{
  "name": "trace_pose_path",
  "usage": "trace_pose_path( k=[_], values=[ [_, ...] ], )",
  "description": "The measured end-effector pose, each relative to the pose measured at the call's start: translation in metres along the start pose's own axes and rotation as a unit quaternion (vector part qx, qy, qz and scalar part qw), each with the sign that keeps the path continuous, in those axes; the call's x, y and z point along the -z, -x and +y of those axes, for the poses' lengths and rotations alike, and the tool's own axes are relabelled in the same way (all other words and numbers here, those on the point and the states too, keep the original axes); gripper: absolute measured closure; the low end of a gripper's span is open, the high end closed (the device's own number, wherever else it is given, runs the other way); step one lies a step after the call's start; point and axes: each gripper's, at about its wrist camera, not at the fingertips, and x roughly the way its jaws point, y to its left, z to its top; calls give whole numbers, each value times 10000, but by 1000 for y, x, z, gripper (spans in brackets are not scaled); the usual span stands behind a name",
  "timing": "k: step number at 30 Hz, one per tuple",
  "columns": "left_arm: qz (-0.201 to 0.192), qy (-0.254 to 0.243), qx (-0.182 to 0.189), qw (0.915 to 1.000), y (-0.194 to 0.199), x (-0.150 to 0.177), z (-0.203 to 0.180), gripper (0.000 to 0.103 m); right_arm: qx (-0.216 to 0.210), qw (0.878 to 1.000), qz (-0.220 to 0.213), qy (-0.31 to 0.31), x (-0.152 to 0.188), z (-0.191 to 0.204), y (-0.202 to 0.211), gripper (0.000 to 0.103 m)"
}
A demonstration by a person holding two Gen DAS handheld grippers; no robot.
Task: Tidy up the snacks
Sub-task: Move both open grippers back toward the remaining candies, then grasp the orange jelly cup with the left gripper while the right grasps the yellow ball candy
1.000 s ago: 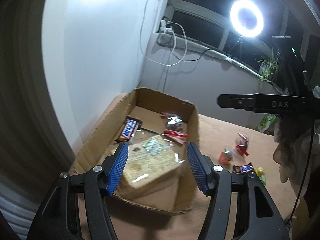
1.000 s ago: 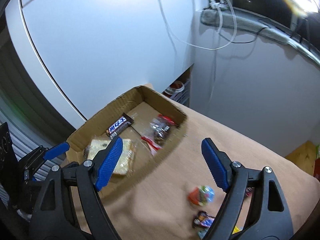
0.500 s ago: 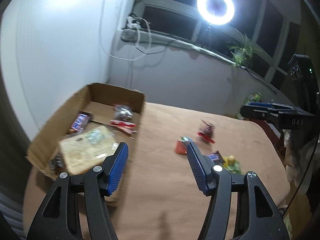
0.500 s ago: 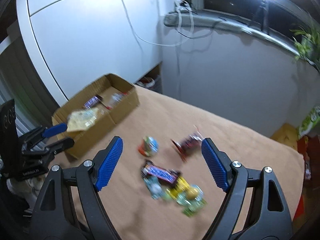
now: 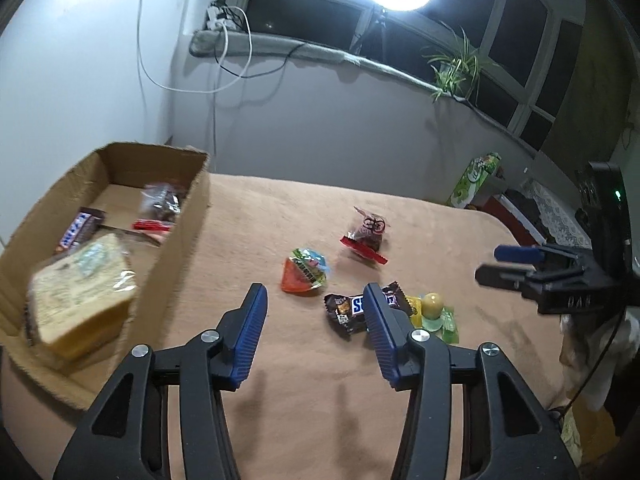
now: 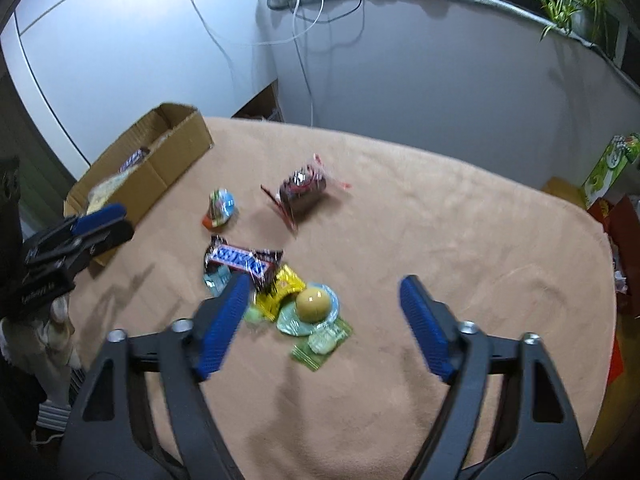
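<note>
Hovering above the tan-covered table point(image 6: 460, 216), both hand-held grippers stand wide open with nothing between their blue pads. The cardboard box point(image 5: 192, 216) at the far left already holds a chocolate bar, a wrapped sandwich-like pack and a small clear bag; the remaining snacks lie loose in a cluster near the table's middle.

The left gripper point(image 5: 316, 332) points at that cluster from the near side. Its right pad partly hides the Snickers bar point(image 5: 348, 308), which lies just ahead and slightly right of its centre line, long axis running left to right across the gripper's line of approach. Farther off sit the orange triangular pack point(image 5: 304, 276) and the dark bag with red trim point(image 5: 366, 234).

The right gripper point(image 6: 320, 328) hangs over the nearer end of the pile, with the round yellow candy point(image 6: 313, 300) on its green wrapper almost centred between its open fingers and the Snickers bar point(image 6: 240, 258) beyond its left pad.

Judged from this, the right gripper is better placed for the yellow candy, the left for the bar, whose crosswise lie probably calls for a wrist turn before closing.
</note>
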Motion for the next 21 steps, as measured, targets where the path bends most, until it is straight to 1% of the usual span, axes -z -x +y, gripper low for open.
trace_pose_path(
  k=[1, 2, 5, 8, 12, 14, 16, 21],
  values=[
    [50, 7, 5, 10000, -6, 0, -1, 55, -20, 10000, 67, 47, 3, 1, -5, 37],
    [93, 24, 19, 10000, -11, 0, -1, 55, -42, 9999, 100, 92, 5, 2, -8, 40],
    [193, 20, -25, 9998, -26, 0, -4, 55, -53, 9995, 165, 258, 11, 6, -15, 42],
    [278, 32, -99, 9996, -42, -3, -2, 55, -11, 9987, 259, 447, 14, 12, -24, 51],
    [390, 11, -155, 9991, -60, -6, -1, 55, 8, 9977, 351, 582, 15, 15, -36, 53],
    [435, -1, -170, 9989, -67, -7, -1, 55, 1, 9973, 388, 616, 15, 15, -41, 59],
    [462, -8, -189, 9988, -75, -8, -1, 55, 1, 9970, 420, 645, 15, 14, -45, 61],
    [550, -65, -248, 9982, -91, -11, 0, 55, -43, 9966, 533, 630, 14, 9, -56, 61]
  ],
)
